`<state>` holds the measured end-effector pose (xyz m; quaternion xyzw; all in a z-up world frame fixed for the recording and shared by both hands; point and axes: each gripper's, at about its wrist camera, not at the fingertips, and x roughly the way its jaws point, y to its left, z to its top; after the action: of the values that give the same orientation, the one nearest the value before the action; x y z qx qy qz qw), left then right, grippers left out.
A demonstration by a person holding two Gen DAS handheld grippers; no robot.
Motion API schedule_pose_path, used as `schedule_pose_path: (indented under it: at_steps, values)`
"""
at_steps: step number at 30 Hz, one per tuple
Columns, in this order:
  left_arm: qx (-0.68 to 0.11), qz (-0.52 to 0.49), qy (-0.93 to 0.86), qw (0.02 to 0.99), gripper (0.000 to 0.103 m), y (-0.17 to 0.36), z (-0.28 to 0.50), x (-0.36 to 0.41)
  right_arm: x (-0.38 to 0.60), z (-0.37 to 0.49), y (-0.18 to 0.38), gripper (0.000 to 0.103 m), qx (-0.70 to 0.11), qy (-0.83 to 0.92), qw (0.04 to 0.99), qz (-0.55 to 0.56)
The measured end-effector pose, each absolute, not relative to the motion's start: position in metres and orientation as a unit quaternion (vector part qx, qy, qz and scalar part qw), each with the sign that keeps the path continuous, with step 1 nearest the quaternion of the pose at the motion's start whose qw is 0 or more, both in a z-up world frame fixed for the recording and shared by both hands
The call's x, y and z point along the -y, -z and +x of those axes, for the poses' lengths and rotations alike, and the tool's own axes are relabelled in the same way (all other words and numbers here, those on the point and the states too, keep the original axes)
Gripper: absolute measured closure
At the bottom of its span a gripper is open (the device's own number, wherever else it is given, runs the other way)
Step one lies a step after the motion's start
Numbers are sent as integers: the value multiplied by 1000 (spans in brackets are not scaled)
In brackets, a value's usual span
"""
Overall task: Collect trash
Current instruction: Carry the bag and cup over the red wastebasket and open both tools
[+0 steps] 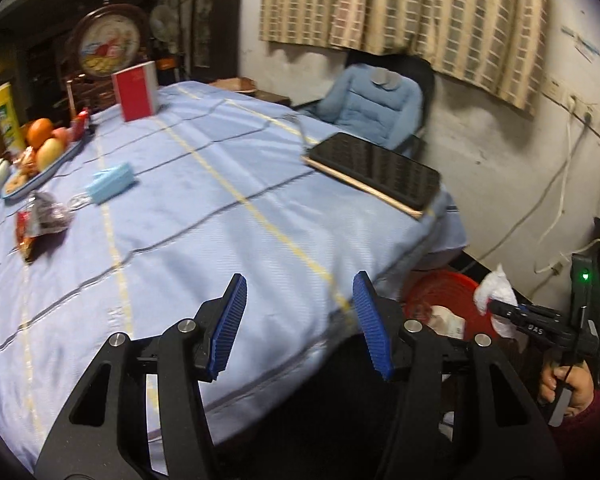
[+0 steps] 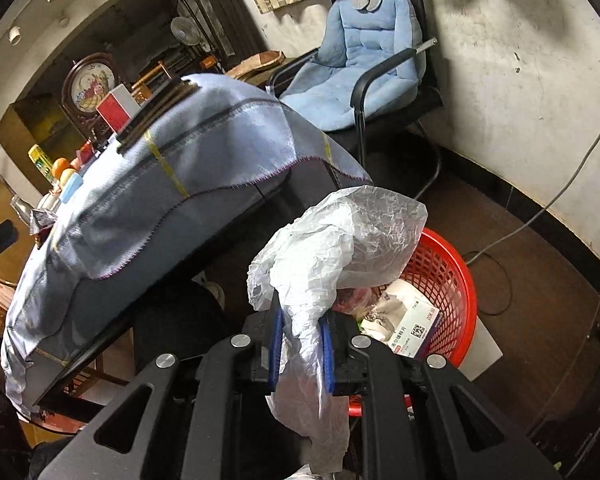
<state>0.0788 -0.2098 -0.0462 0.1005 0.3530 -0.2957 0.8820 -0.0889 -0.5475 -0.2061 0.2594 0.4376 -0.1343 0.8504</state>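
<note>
Plastic bag (image 2: 332, 256) in right claw (image 2: 300, 350)

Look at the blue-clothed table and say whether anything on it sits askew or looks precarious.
Yes. The flat black tablet-like slab, stacked on a thin wooden board, lies at an angle to the stripes of the light blue tablecloth, and one corner juts past the table edge, so a knock might tip it.

Pale blue tablecloth (image 1: 228, 216) with yellow and grey stripes; red basket (image 2: 444, 276); white crumpled bag (image 2: 340, 248).
</note>
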Motion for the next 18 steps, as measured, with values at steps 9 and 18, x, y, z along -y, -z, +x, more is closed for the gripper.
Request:
schedule_pose_path:
  at_steps: [9,18]
  values:
    - [-356,74,276,890,48,39,88,176,544,-84,206,86,-443,132,851,251]
    - [-360,82,277,887,32,41,86,183,553,-82,220,27,-460,162,835,256]
